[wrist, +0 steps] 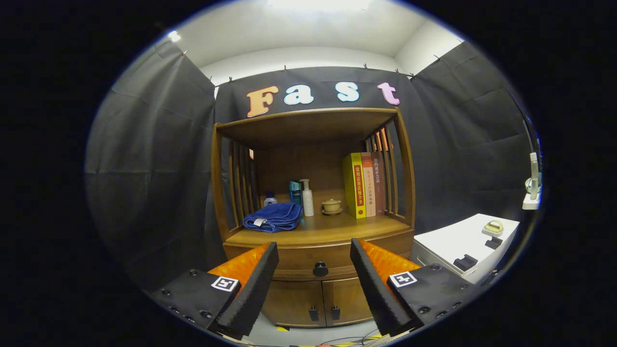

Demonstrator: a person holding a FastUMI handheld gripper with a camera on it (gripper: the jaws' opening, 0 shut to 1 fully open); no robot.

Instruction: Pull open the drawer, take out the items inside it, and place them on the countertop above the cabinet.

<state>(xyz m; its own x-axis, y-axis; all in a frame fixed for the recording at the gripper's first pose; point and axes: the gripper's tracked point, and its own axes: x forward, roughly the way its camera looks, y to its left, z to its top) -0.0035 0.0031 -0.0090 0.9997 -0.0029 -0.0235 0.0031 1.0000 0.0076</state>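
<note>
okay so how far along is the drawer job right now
Nothing looks done yet: the drawer is shut. In hand: the open gripper is lined up with the drawer knob, which sits ahead between its fingers, untouched. Left: pull it open and move its contents onto the countertop.

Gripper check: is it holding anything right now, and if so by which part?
Nothing is held. The gripper is open, its fingers spread apart with the closed drawer's round black knob seen between them, beyond the tips, untouched.

Closed drawer (318,262) hides its contents; book (357,185) titles unreadable.
</note>
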